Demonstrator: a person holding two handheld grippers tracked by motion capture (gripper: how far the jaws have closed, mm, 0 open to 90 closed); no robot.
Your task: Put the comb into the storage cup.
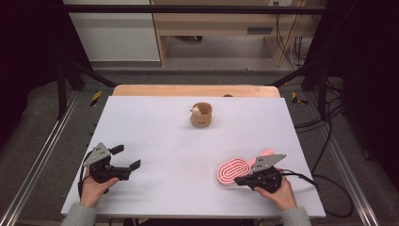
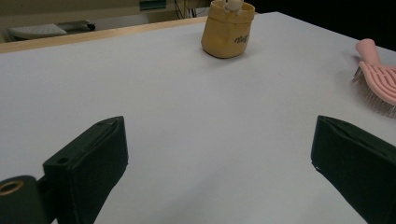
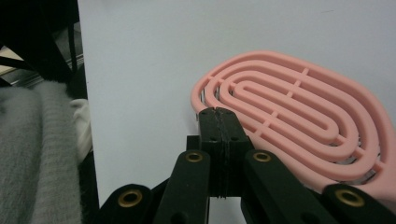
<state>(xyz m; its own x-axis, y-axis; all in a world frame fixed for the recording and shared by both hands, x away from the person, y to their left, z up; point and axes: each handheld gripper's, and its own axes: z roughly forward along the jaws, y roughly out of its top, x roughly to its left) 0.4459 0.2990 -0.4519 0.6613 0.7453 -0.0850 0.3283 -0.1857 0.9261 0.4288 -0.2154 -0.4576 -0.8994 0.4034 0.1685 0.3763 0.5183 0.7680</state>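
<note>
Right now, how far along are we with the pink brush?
Early, by the look of it. Done: nothing visibly finished; the pink brush lies bristles down on the table, and the small tan pouch stands far off at the back. In hand: the right gripper sits at the brush's edge, jaws shut with nothing between them. Left: gripping and moving the brush. The left gripper waits open.

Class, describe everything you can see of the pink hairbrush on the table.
The pink hairbrush looks like moulded plastic. Its oval head is an open grille of nested loops joined by short cross-ribs. It lies bristles down, back up, on the white table, near the front right edge. Pale bristles show beneath the head in the left gripper view. Its rounded handle points away to the right. The right tool, jaws shut, sits at the head's edge; contact is unclear.
</note>
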